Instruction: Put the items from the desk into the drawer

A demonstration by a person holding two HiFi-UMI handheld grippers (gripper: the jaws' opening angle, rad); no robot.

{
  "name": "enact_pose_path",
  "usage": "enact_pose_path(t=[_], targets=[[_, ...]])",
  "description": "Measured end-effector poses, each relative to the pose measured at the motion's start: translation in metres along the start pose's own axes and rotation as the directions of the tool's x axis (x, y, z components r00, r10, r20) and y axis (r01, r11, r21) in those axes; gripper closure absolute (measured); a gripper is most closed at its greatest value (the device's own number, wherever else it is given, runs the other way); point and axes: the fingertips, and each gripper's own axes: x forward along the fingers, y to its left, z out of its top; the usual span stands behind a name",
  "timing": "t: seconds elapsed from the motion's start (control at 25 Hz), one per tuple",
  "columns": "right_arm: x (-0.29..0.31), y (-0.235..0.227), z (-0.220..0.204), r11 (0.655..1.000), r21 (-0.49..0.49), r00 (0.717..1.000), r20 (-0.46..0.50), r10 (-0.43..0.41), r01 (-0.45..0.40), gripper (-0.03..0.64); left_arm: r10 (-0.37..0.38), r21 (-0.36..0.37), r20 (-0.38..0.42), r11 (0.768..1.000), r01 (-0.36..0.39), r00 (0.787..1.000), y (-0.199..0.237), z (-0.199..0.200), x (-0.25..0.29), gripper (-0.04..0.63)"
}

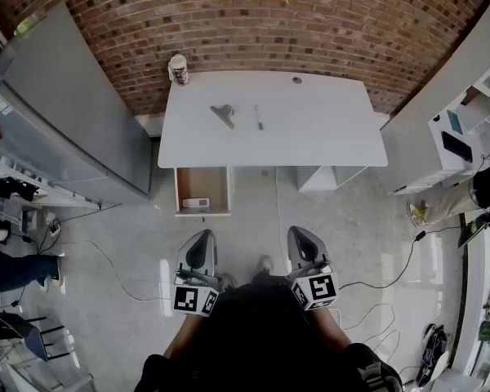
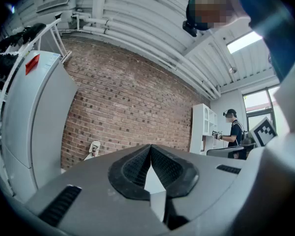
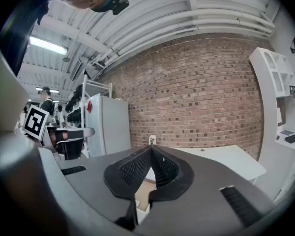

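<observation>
Pen (image 1: 259, 118) and a dark angular tool (image 1: 222, 114) lie side by side on the white tabletop (image 1: 327, 129), well ahead of both hand-held grippers. A small round piece (image 1: 296, 80) sits farther off, near the back edge, and a labelled can (image 1: 178, 69) stands at the far corner ahead of the left hand-held gripper (image 1: 202, 235). The pen looks light, stiff and apt to roll (best pinched across its middle). The tool seems flat and rigid, so a raised edge should give purchase.

The open drawer (image 1: 202, 188), with a small white object (image 1: 196, 203) in it, is straight ahead of the left hand-held gripper and nearer than the items. Both it and the right hand-held gripper (image 1: 303, 232) have their jaws closed tip to tip on nothing.

Around them are a pale glossy floor (image 1: 376, 243) with trailing cables (image 1: 106, 260) and a brick wall (image 1: 310, 15) beyond.
</observation>
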Motion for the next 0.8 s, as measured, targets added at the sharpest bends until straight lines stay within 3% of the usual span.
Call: enact_pose_path(t=[0.48, 0.52, 0.6, 0.64, 0.8], targets=[[-0.005, 0.001, 0.004, 1.000, 0.000, 0.999, 0.042, -0.005, 0.005, 0.623, -0.013, 0.002, -0.003, 1.000, 0.013, 1.000, -0.006, -0.004, 0.000, 0.591], [-0.005, 0.001, 0.005, 1.000, 0.002, 0.999, 0.047, -0.005, 0.005, 0.610, -0.014, 0.002, -0.004, 1.000, 0.014, 1.000, -0.007, -0.004, 0.000, 0.591], [-0.005, 0.000, 0.004, 1.000, 0.003, 0.999, 0.034, 0.000, -0.001, 0.500, -0.015, 0.001, -0.008, 1.000, 0.015, 1.000, -0.009, -0.004, 0.001, 0.591], [-0.004, -0.001, 0.002, 1.000, 0.003, 1.000, 0.024, 0.003, -0.003, 0.479, -0.014, 0.001, -0.010, 1.000, 0.014, 1.000, -0.009, -0.005, 0.001, 0.591], [-0.004, -0.007, 0.001, 1.000, 0.003, 1.000, 0.011, 0.002, -0.002, 0.479, -0.009, -0.001, -0.011, 1.000, 0.009, 1.000, -0.012, -0.005, 0.004, 0.591]])
